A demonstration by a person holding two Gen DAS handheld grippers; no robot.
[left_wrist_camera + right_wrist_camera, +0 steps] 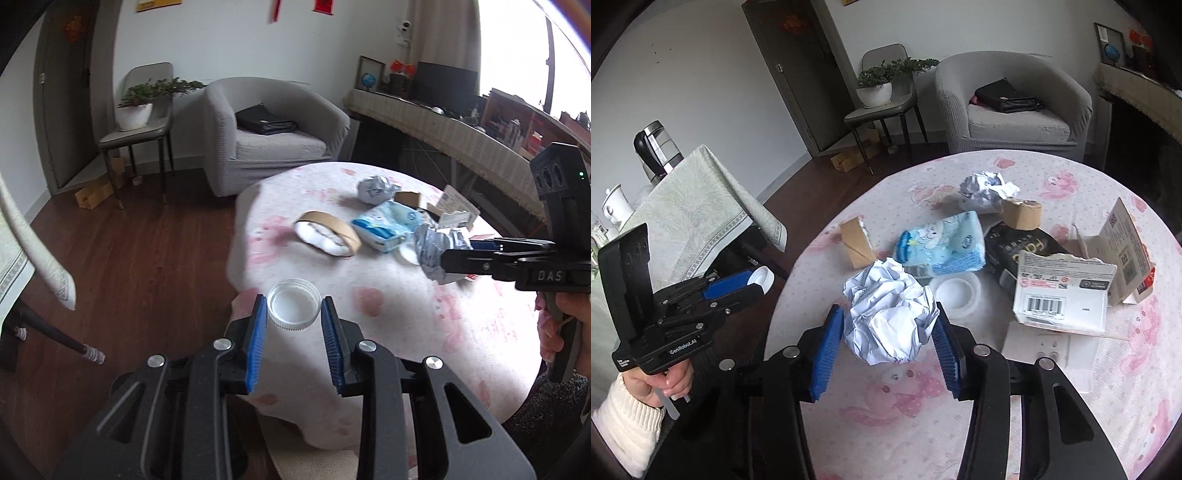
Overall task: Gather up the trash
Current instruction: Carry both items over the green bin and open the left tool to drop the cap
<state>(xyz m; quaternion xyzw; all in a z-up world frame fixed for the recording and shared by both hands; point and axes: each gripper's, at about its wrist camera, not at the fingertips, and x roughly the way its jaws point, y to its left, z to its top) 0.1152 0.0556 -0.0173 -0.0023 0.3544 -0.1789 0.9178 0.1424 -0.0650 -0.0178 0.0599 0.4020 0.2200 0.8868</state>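
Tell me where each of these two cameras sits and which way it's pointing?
Left wrist: rides on the left gripper, looking along its fingers at the white lid they hold; the right gripper shows.
Right wrist: rides on the right gripper, looking at the crumpled paper ball it holds; the left gripper and hand show.
Shared: round table, armchair, blue tissue pack.

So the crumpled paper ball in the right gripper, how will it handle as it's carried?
The crumpled paper ball probably weighs little for its bulk. Its loose folds look squashy, so the right gripper, closed on both sides, likely dents it rather than meeting a firm surface. Creased paper against the ribbed blue pads seems unlikely to slip.
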